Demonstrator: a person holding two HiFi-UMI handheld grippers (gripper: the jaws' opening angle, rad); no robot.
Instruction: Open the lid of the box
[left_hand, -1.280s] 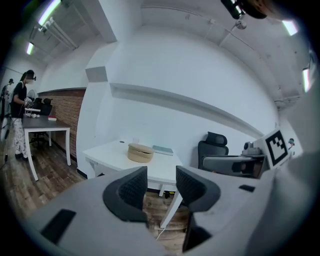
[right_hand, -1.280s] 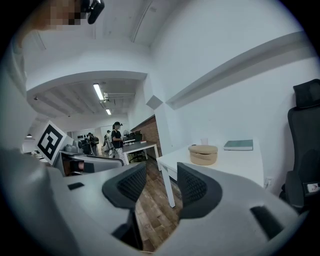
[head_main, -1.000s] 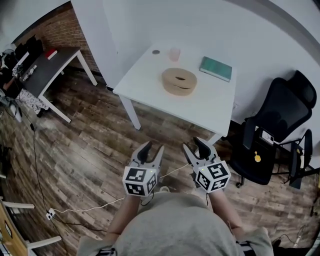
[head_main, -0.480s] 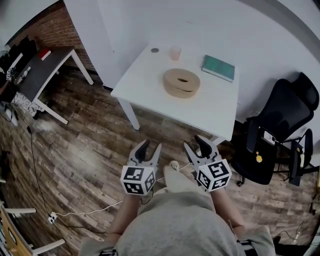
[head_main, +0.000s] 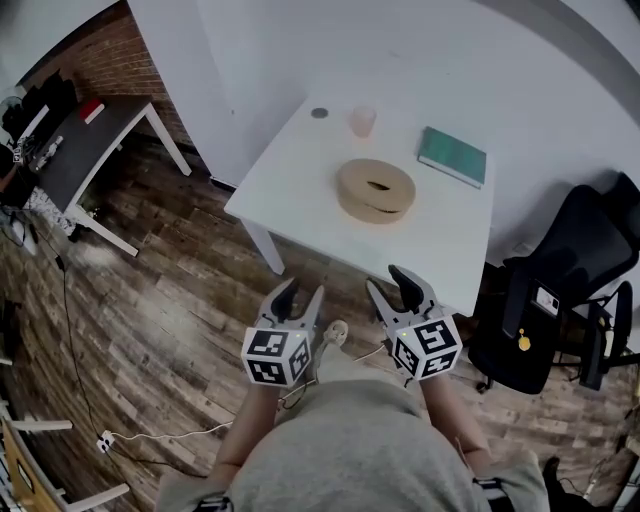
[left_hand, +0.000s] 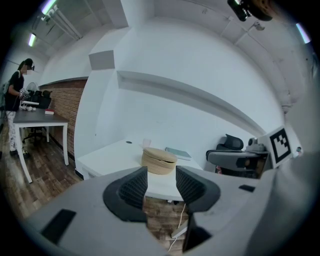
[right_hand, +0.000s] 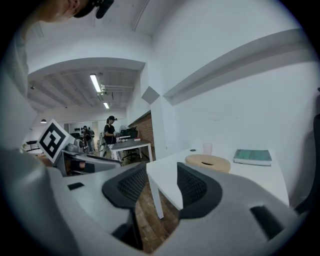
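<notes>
Walking up to the white table (head_main: 290, 190); drawn visibly nearer over the last second, with the tabletop now larger in the head view and its near edge just ahead of the grippers rather than well beyond them; carrying the left gripper (head_main: 300, 297) and the right gripper (head_main: 392, 287) low at the waist, side by side, short of that near edge; holding each with jaws parted a moderate way and nothing gripped, only floor and table showing through the gaps in both gripper views; looking ahead to the round wooden box (head_main: 375, 190) near the middle of the tabletop, lid on and seated flat, untouched and well apart from both grippers; passing over a pink cup (head_main: 362, 121) and a small dark disc (head_main: 319, 113) toward the far edge and a green book (head_main: 452, 157) off to the right, none in the way; judging from this that only the approach is under way and no lid work has begun; still needing to close the gap, reach over the table edge, probably steady the base with one gripper and lift the lid with the other.
</notes>
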